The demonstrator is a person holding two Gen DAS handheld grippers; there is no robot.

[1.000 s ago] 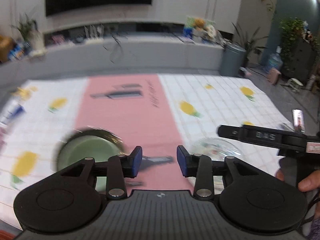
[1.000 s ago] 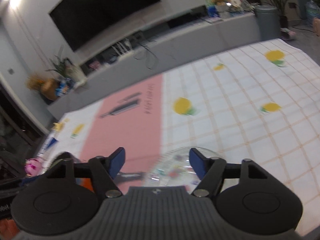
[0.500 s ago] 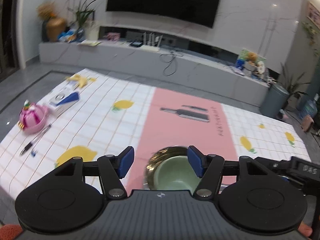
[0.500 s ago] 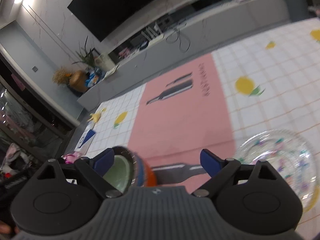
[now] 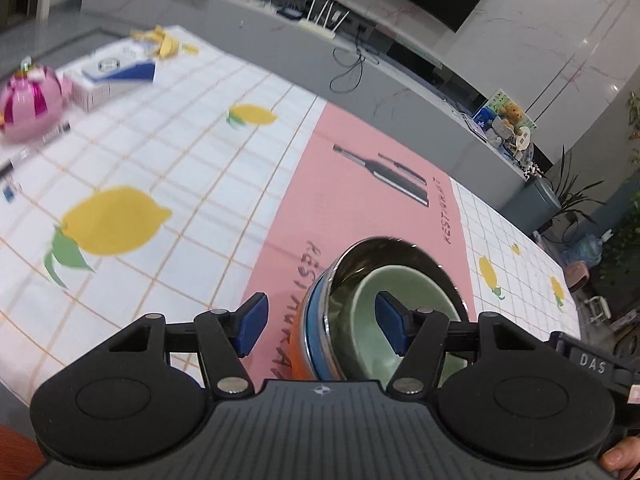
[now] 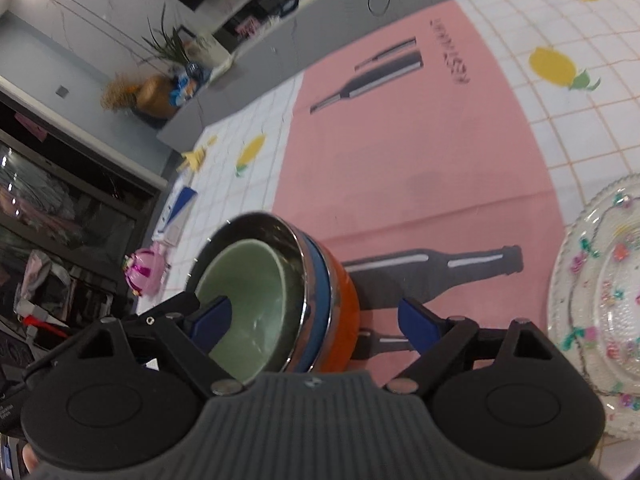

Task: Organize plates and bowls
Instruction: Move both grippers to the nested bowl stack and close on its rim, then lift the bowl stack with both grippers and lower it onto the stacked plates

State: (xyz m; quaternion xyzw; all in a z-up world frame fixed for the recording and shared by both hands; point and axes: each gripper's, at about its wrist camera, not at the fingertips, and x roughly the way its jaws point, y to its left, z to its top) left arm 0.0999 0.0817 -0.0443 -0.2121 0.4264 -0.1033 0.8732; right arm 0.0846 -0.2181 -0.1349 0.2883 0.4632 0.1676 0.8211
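Note:
A nested stack of bowls (image 5: 384, 304) stands on the pink strip of the tablecloth: orange at the bottom, then blue, a steel bowl, and a pale green bowl (image 6: 248, 292) inside. My left gripper (image 5: 322, 328) is open and straddles the stack's left wall, its right pad inside the green bowl. My right gripper (image 6: 314, 322) is open and straddles the opposite wall, with its left pad in the green bowl and its right pad clear of the orange side. A patterned glass plate (image 6: 600, 300) lies to the right of the stack.
A pink round toy (image 5: 28, 108), a white and blue box (image 5: 112, 76) and a banana peel (image 5: 164, 42) sit at the table's far left. The lemon-print tablecloth (image 5: 160, 168) covers the table. A grey TV bench (image 5: 400, 92) runs behind it.
Both grippers have closed in on the bowl stack and opened wider. The right one came leftward off the glass plate. The left one rolled and dropped lower.

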